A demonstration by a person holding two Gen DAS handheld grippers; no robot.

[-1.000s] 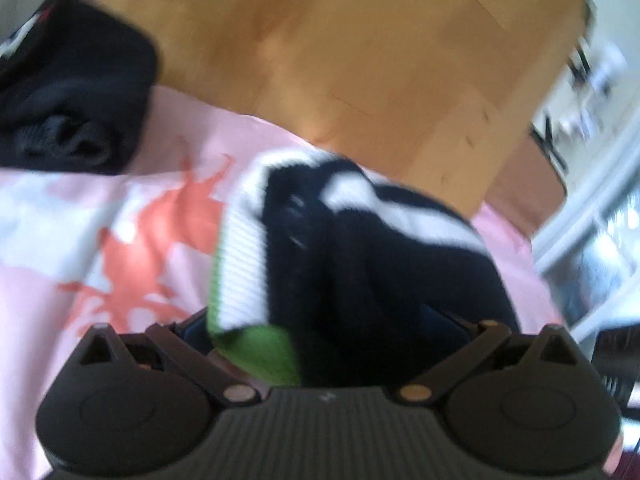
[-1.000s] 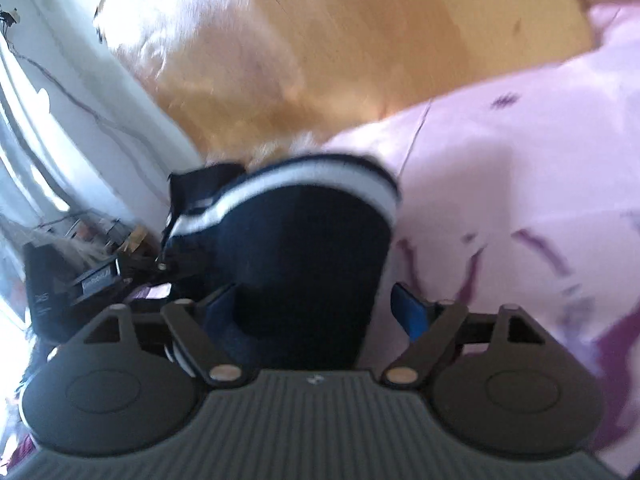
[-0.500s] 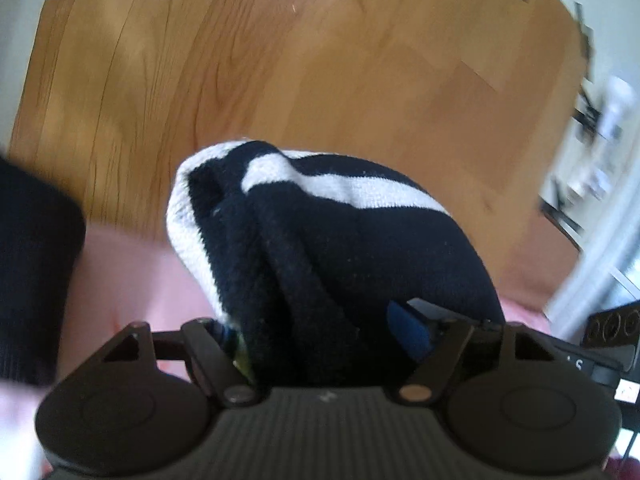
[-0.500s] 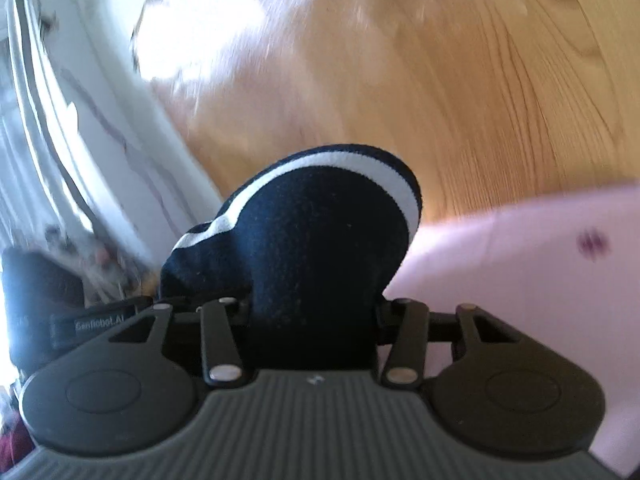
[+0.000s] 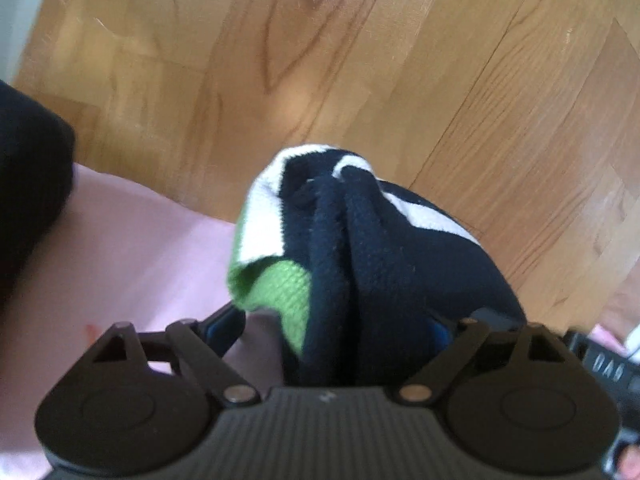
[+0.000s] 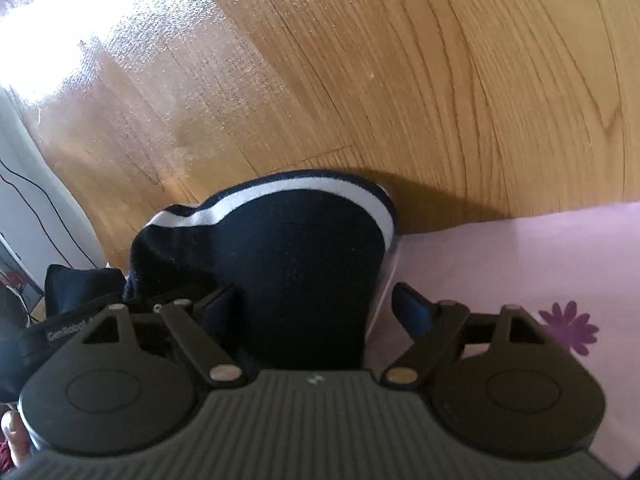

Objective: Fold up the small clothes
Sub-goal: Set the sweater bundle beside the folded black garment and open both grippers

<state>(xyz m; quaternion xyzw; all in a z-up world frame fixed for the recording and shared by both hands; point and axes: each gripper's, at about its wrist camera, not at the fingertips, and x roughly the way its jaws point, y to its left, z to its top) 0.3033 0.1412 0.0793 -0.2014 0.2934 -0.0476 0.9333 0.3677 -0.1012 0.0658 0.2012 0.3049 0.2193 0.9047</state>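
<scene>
Your left hand-held gripper (image 5: 340,328) is carrying one end of the striped knit garment (image 5: 360,248), a navy, white and green bundle bunched between its fingers. The jaws are opening, and the left pad is standing clear of the cloth. The garment is hanging over the edge of the pink sheet (image 5: 132,240), with the wooden floor (image 5: 320,60) beyond. It is looking soft, light and floppy, so it is likely to sag and unroll wherever you are not supporting it. Take hold at the thick folded edge, pinching all layers together. Your right hand-held gripper (image 6: 316,304) is straddling the other navy end (image 6: 304,256), jaws opening there too, the right pad clear.
</scene>
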